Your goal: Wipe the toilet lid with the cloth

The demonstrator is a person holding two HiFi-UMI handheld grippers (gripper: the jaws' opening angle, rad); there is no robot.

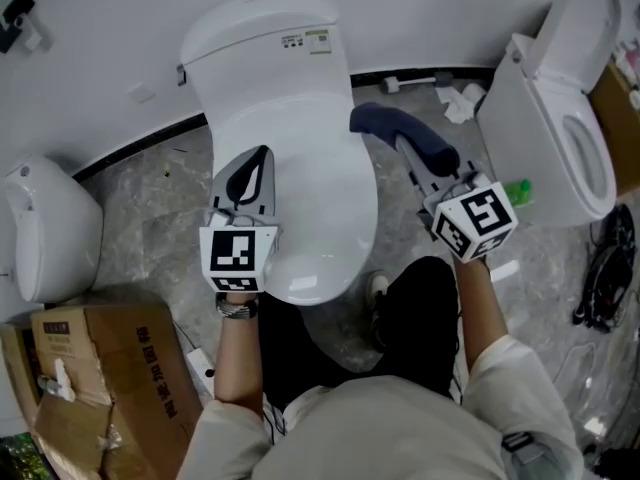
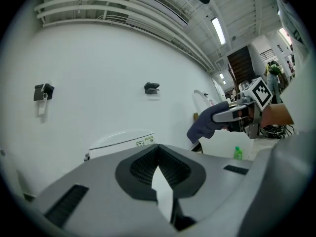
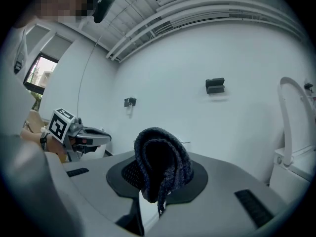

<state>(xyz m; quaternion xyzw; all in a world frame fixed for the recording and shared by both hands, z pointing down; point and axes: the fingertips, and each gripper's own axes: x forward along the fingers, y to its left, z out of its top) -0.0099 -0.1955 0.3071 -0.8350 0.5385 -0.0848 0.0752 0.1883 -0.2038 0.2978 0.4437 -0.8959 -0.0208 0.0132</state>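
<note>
Gripping the cloth [image 1: 385,120] tight, your right hand-held gripper [image 1: 412,158] hangs right of the toilet lid [image 1: 320,198], ready to wipe; your left hand-held gripper [image 1: 260,158] is closed and empty.

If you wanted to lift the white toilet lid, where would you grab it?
Probably the toilet lid's rounded front edge, the end away from the tank, coming from the front with one finger under. It lies shut, likely hinged at the tank end, and its smooth top offers nothing to pinch.
</note>
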